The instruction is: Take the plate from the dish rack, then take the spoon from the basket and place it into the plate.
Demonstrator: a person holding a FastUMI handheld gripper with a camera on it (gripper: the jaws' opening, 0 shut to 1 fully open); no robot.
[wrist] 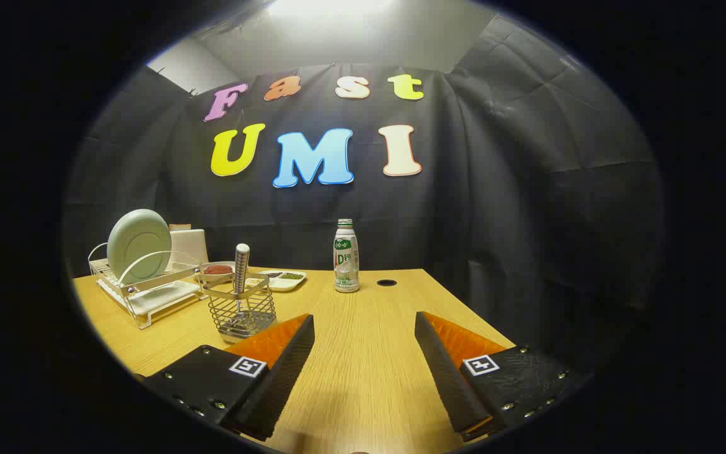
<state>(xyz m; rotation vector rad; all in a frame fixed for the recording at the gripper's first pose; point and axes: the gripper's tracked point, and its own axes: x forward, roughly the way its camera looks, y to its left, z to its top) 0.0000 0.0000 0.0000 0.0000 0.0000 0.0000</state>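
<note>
The gripper (364,328) is hovering over the table (363,378), fingers spread wide and gripping nothing. The plate (138,244) is standing on edge in the dish rack (142,287), well ahead and off to the left, beyond the basket (241,311) with its upright spoon (241,268).

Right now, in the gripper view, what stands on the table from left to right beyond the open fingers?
Dish rack holding the upright plate → wire basket with the spoon standing in it → divided white tray → bottle → round hole in the table. Gripper open, holding nothing.
</note>
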